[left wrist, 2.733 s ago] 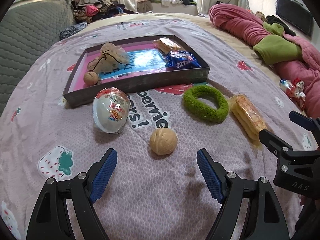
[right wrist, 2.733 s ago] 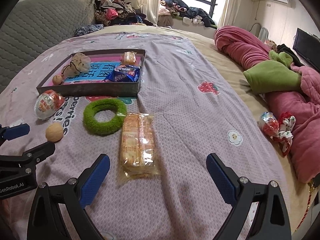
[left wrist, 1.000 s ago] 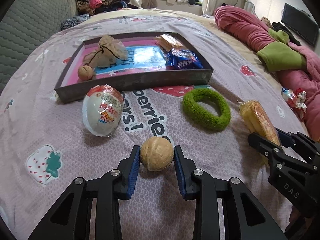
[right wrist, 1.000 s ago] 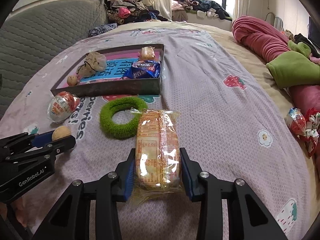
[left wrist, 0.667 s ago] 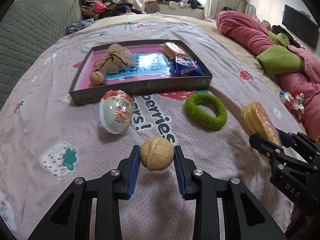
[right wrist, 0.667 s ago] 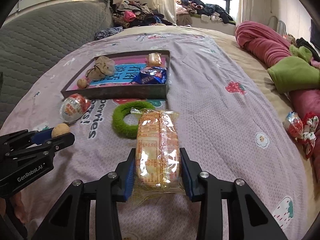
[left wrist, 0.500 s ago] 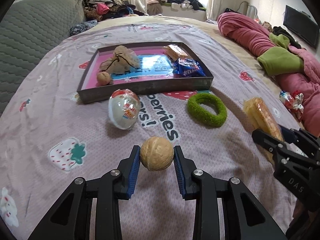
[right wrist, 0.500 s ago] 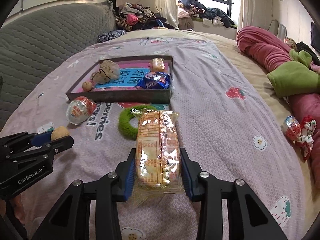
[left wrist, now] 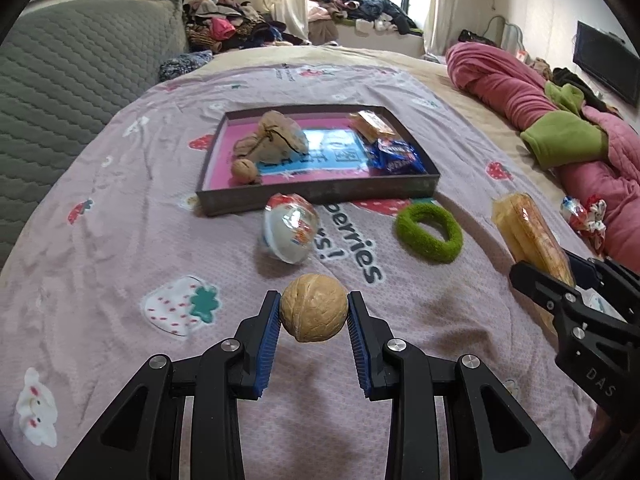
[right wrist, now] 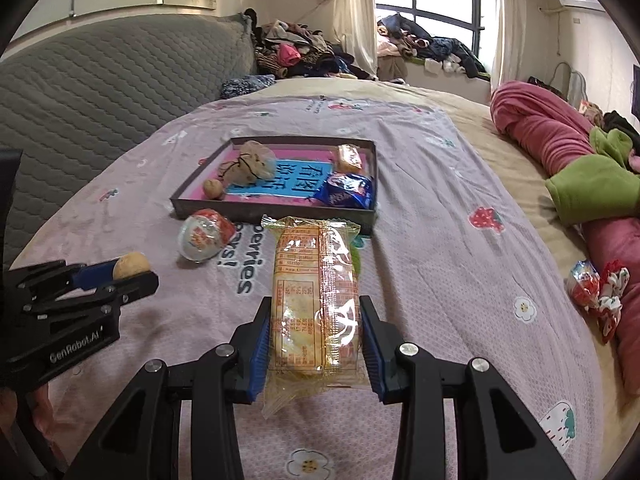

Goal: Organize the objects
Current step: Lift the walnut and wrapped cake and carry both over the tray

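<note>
My left gripper (left wrist: 314,312) is shut on a tan walnut (left wrist: 313,307), held above the purple bedspread. My right gripper (right wrist: 314,328) is shut on a clear-wrapped cracker pack (right wrist: 314,300), also lifted off the bed. Ahead lies a dark tray (left wrist: 320,194) with a pink and blue floor, holding a cloth pouch (left wrist: 276,138), a second walnut (left wrist: 244,170), a small cracker pack (left wrist: 370,122) and a blue snack bag (left wrist: 396,156). In front of the tray sit a plastic toy egg (left wrist: 290,232) and a green fuzzy ring (left wrist: 428,232). The right wrist view shows the egg (right wrist: 204,238) and the tray (right wrist: 276,212).
A grey quilted headboard (left wrist: 60,80) runs along the left. Pink and green bedding (left wrist: 560,128) is heaped on the right, with wrapped candies (left wrist: 584,216) beside it. Clothes are piled by the window (left wrist: 352,4) at the back.
Both grippers rose off the bedspread with the walnut and the cracker pack still gripped. The tray, egg and ring now look farther off and lower.
</note>
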`<state>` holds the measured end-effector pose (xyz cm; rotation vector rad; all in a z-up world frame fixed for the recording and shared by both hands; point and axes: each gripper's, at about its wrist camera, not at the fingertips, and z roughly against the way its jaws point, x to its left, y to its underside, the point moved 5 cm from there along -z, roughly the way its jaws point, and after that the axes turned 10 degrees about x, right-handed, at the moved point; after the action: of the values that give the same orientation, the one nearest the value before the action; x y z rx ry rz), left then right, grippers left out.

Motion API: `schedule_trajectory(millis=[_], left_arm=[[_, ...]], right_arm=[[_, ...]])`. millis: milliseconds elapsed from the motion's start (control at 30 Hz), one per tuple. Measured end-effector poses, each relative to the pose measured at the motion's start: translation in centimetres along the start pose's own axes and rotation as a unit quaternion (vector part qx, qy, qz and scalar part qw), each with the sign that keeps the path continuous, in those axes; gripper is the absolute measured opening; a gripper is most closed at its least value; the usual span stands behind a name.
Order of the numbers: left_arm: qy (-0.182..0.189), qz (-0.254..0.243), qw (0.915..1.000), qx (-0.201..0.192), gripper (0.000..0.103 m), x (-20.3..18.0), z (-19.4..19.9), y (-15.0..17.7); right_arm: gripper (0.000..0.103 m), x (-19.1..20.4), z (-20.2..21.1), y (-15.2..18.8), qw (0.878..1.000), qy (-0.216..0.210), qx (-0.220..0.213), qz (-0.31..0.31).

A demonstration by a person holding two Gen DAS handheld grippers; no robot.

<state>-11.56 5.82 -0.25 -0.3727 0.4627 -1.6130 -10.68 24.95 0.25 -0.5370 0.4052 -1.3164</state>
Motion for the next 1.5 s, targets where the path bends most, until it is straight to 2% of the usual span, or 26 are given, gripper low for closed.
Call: schedule_trajectory(millis=[633, 1033, 1300, 1500], left_arm=[[-0.009, -0.001, 0.9996, -0.028, 0.034, 2.8, 3.0, -3.0], [-0.009, 0.007, 0.9989, -0.046, 0.034, 4.6, 4.3, -6.4], [-0.016, 0.002, 0.9985, -0.052, 0.034, 4.9, 3.8, -8.9], [-0.024, -0.005, 0.9979, -0.060, 0.034, 5.2, 3.3, -12.1]], right_arm=[[0.040, 2.8, 2.2, -2.9, 1.000, 0.002, -0.015, 0.007], [0.040, 4.2, 3.2, -7.4, 0.999, 0.006, -0.034, 0.019], [0.040, 4.2, 3.0, -11.2, 0.998, 0.008, -0.050, 0.028], [0.040, 4.4, 3.2, -14.3, 0.997, 0.015, -0.067, 0.037]])
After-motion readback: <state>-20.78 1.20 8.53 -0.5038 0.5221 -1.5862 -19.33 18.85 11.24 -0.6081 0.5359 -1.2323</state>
